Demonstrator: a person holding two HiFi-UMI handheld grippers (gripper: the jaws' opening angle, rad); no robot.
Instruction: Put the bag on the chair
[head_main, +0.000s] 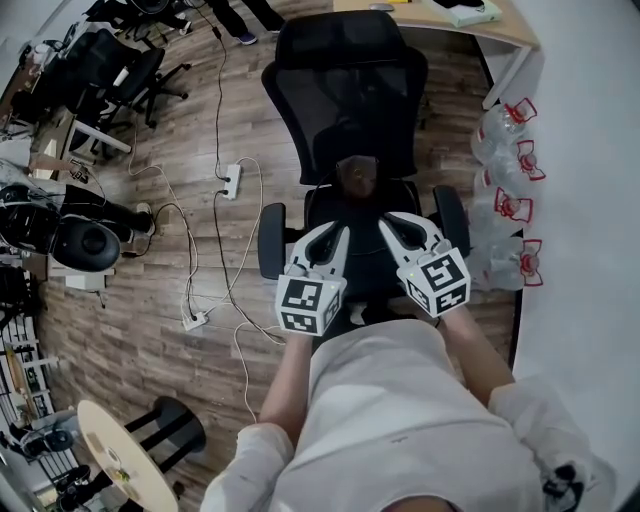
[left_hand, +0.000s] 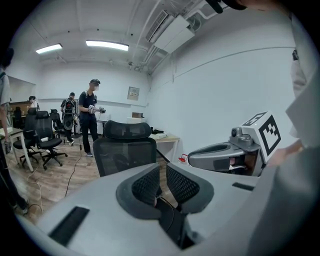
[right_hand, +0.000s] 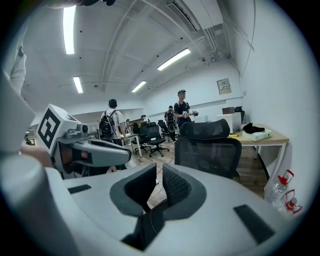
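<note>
While left tool (left_hand: 163, 175) and right tool (right_hand: 160, 176) hover empty, barely parted, a brown lump (head_main: 357, 174), maybe the bag, sits at twelve o'clock on the chair (head_main: 350, 60). Easy now, don't nudge it!

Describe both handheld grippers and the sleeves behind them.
The left gripper and right gripper have smooth light-grey shells, each carrying a white cube printed with black square markers. Inside the jaws sit dark, dimpled pads. The person's sleeves are white.

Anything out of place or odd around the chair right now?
Left gripper and right gripper hang over the chair, jaws nearly together on nothing. A small brown thing sits at the seat's back; too unclear to call the bag. Cables sprawl across the floor left of the chair.
</note>
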